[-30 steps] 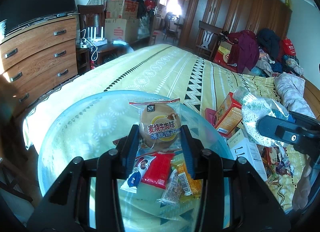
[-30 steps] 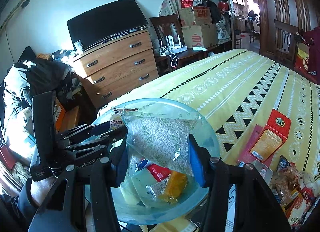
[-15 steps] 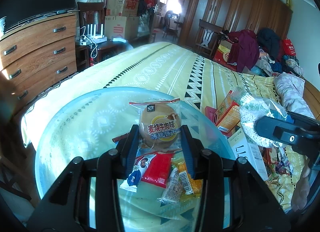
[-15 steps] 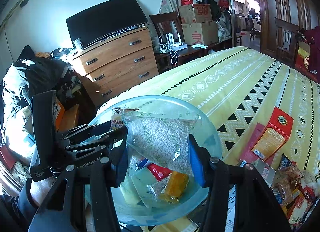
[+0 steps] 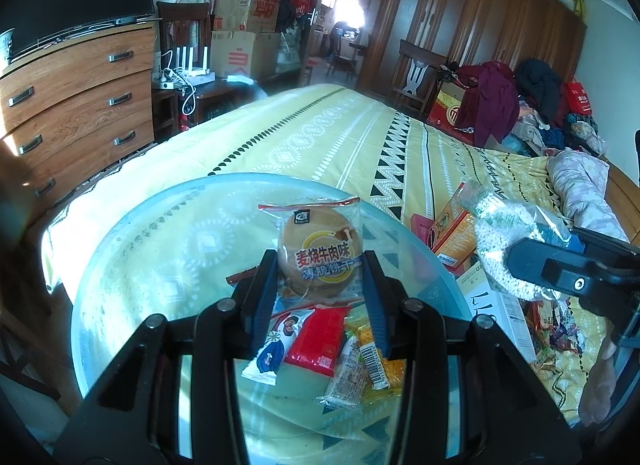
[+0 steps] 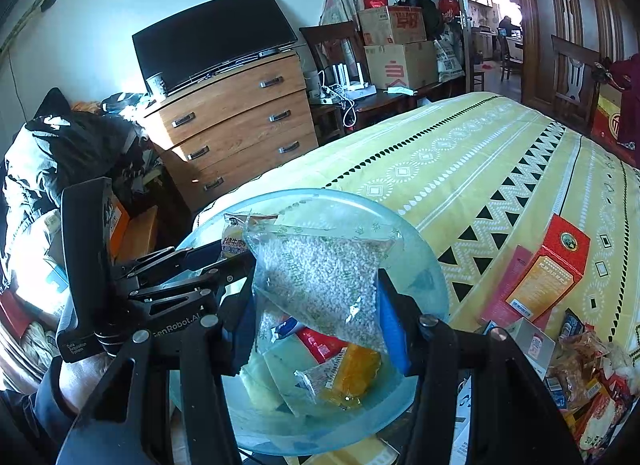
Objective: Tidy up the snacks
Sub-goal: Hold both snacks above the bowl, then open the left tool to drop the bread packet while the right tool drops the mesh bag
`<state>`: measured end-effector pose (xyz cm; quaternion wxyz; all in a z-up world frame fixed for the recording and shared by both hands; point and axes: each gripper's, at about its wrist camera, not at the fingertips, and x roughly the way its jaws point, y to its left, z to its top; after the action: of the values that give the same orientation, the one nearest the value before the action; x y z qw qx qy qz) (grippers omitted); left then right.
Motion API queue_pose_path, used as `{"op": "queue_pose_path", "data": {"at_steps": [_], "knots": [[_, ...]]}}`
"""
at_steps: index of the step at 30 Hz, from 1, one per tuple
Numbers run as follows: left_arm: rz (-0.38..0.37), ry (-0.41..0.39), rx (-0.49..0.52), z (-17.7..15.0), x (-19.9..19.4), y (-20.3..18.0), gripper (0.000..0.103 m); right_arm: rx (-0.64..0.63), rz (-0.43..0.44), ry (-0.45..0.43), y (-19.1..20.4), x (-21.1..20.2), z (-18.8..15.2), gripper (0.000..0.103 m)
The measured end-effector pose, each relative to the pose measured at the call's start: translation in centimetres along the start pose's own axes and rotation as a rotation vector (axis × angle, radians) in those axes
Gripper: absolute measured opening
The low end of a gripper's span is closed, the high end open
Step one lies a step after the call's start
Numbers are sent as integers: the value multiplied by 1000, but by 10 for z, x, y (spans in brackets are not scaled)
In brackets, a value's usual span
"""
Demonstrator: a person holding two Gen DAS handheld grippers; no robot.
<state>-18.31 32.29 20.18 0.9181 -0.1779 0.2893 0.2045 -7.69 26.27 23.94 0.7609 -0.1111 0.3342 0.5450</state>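
Looking along the left gripper [image 5: 320, 281], its pads pinch a round biscuit packet [image 5: 318, 253] above a clear glass bowl [image 5: 132, 249] of wrapped snacks [image 5: 320, 345]. Bare yellow bedspread [image 5: 320, 137] lies open beyond the bowl's far rim; boxes [image 5: 452, 225] crowd its right edge. From the right wrist, the right gripper [image 6: 316, 305] clamps a clear bag of white pellets [image 6: 320, 277] over the same bowl. Only this view shows the left tool's side, the sleeved hand [image 6: 80, 385] holding it, and a loose snack pile [image 6: 584, 365] at right.

Snack clutter [image 6: 576, 369] right of bowl [image 6: 424, 265]
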Motion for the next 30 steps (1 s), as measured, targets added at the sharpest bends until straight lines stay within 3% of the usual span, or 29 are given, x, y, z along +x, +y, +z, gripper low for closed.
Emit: {"op": "queue_pose_path", "data": {"at_steps": [20,23,25,30], "knots": [[9,26,-15,0,2,0,43,6,3,7,4,6,-3,57],[15,32,-23,3,3,0,51,22,8,6,0,6,-2,58],[19,28,-31,4,4,2,63,35,12,6,-1,7,-1,61],[32,31,-41,4,6,5,71,37,13,8,-1,9,-1,61]]}}
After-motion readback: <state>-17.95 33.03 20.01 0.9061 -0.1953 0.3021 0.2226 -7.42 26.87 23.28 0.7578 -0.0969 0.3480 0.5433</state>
